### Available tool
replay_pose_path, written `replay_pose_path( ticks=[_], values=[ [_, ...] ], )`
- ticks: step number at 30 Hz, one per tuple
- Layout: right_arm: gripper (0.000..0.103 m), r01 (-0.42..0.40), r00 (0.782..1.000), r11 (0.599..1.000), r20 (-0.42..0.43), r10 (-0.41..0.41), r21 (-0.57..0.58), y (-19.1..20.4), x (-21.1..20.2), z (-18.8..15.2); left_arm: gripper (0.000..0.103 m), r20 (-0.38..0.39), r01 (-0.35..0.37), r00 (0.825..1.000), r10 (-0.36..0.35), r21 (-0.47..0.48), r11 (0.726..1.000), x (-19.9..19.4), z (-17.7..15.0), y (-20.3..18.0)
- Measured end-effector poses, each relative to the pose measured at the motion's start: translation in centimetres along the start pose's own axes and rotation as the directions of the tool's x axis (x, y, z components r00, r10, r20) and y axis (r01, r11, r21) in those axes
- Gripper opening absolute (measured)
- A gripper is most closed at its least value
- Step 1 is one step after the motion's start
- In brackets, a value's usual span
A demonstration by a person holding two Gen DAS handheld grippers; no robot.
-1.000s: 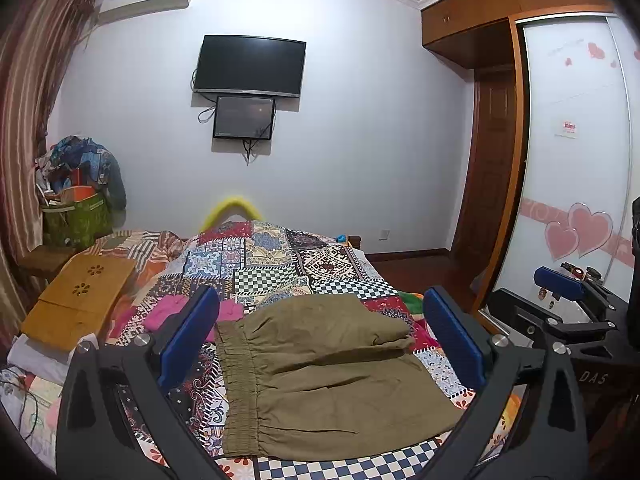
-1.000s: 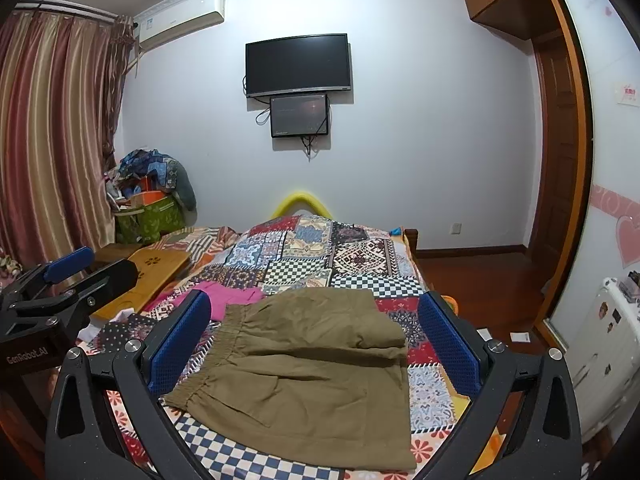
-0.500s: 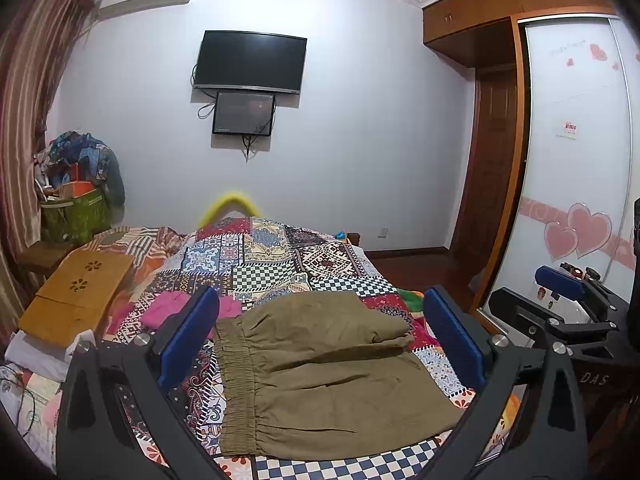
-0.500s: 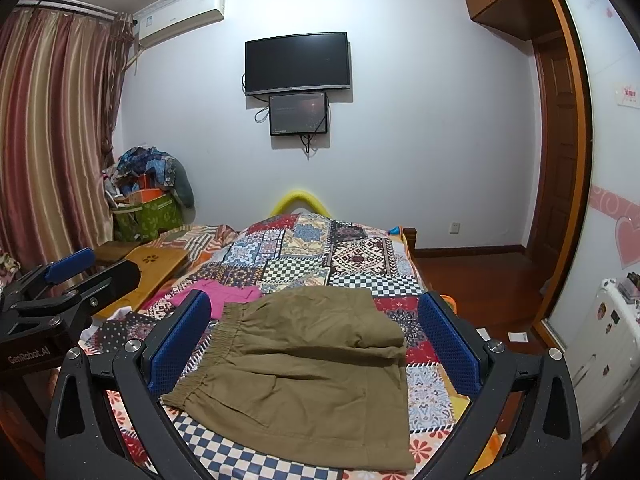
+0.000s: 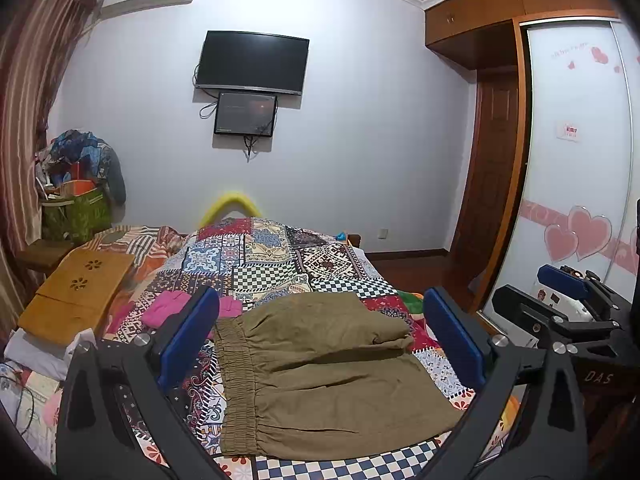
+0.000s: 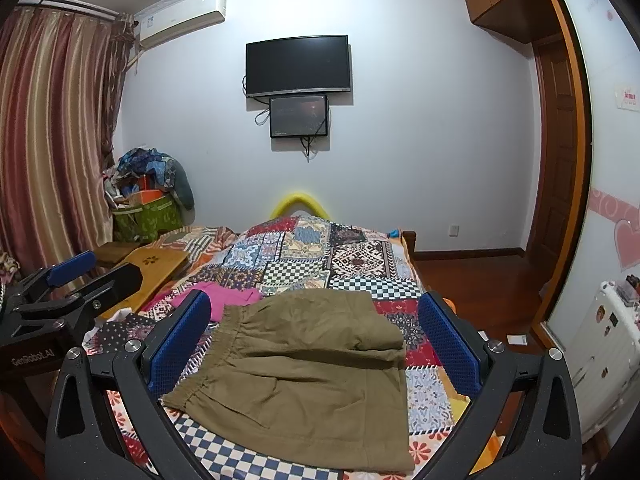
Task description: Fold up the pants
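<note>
Olive-brown pants (image 5: 320,372) lie folded on the patchwork bed cover (image 5: 272,256), elastic waistband to the left, a folded layer on the far part. They also show in the right wrist view (image 6: 304,376). My left gripper (image 5: 320,340) is open and empty, held above the near edge of the pants. My right gripper (image 6: 316,340) is open and empty, also held above the pants. The right gripper shows at the right edge of the left wrist view (image 5: 568,312), and the left gripper at the left edge of the right wrist view (image 6: 60,292).
A pink garment (image 5: 172,310) lies left of the pants. A wooden lap tray (image 5: 76,292) sits on the bed's left side. A green bag (image 5: 76,216) with clothes stands by the curtain. A wardrobe (image 5: 576,184) and wooden floor (image 6: 472,280) are right of the bed.
Both grippers have tipped slightly, so the scene sits a little lower in the views. The pants have not moved.
</note>
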State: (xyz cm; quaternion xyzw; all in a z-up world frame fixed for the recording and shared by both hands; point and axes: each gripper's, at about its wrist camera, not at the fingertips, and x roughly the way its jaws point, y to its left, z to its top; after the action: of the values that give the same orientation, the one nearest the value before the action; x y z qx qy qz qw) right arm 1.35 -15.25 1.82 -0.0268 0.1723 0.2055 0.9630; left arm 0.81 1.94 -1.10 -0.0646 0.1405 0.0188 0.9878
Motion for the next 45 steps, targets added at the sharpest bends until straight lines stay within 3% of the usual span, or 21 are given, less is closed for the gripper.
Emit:
replay_pose_path(
  ticks=[32,36,45],
  values=[
    [0.103,-0.005,1.0,1.0,-0.004,0.005,0.002,0.2,0.1,0.3,0.103,0.0,-0.007,1.0,0.007,-0.002,1.0,0.1,0.0,-0.4],
    [0.103,0.003,1.0,1.0,-0.017,-0.003,-0.006,-0.2,0.8,-0.1,0.103,-0.006,-0.035,0.999,0.035,0.009,0.999,0.7,-0.1,-0.1],
    [0.103,0.119,0.985,0.992,-0.125,-0.123,-0.035,-3.9,5.0,-2.5,0.103,-0.122,-0.109,0.986,0.112,0.035,0.993,6.3,-1.7,3.0]
  ],
)
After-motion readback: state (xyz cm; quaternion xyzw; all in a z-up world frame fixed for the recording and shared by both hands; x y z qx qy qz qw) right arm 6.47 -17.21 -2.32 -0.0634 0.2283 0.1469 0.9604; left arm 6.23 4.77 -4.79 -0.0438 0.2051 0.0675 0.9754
